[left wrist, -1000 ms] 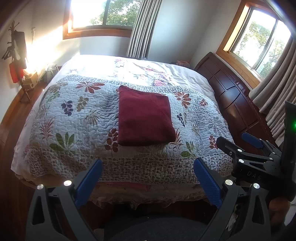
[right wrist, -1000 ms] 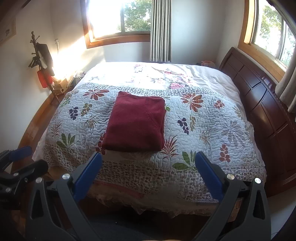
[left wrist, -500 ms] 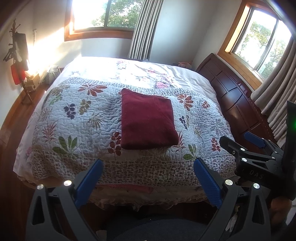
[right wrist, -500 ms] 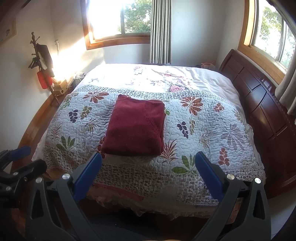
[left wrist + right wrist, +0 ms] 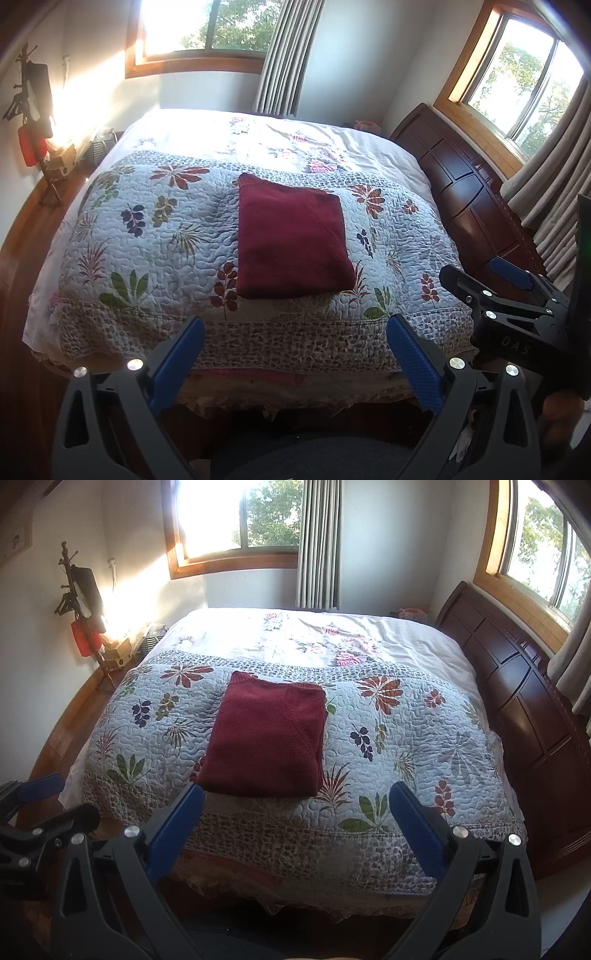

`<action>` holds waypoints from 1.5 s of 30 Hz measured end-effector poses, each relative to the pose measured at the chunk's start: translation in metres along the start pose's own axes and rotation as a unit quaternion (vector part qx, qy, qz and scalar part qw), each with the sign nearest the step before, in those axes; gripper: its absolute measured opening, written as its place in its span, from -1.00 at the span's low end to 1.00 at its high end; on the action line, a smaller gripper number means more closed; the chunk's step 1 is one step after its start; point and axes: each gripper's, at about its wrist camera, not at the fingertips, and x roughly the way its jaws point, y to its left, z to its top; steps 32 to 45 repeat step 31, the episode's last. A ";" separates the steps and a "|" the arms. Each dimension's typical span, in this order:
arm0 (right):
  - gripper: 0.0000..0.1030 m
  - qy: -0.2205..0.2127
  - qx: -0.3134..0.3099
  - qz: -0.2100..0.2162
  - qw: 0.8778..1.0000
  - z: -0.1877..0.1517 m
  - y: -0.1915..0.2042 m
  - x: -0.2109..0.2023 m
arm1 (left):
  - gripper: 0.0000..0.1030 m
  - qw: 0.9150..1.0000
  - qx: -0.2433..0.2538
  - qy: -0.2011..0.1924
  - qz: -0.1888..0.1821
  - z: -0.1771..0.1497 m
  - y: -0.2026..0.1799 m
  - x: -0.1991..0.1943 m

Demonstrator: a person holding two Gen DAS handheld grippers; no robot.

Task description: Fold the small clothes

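A dark red knitted garment [image 5: 291, 240] [image 5: 266, 738] lies folded into a neat rectangle on the flowered quilt [image 5: 155, 236] [image 5: 406, 746], near the bed's front edge. My left gripper [image 5: 295, 332] hangs open in front of the bed, off the mattress, with nothing between its blue pads. My right gripper [image 5: 295, 801] is open too, held back from the bed at about the same distance, empty. In the left wrist view the right gripper [image 5: 491, 277] shows at the right edge. In the right wrist view the left gripper [image 5: 48, 797] shows at the lower left.
A dark wooden headboard [image 5: 465, 195] [image 5: 535, 709] runs along the bed's right side under a window. A stand with hanging bags [image 5: 81, 605] and a box stands by the left wall. Wooden floor [image 5: 66, 723] borders the bed's left side.
Both grippers have drawn back a little and risen, so the bed sits slightly farther and lower in each view. The folded red garment has not moved.
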 end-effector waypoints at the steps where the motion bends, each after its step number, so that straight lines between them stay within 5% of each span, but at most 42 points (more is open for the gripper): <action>1: 0.94 0.001 0.000 0.000 1.000 0.001 0.000 0.001 | 0.92 1.000 0.000 0.000 0.000 0.000 0.001 0.001; 45: 0.94 0.008 -0.005 -0.011 1.000 0.028 0.006 0.024 | 0.92 1.000 0.003 -0.005 -0.002 0.037 0.014 0.021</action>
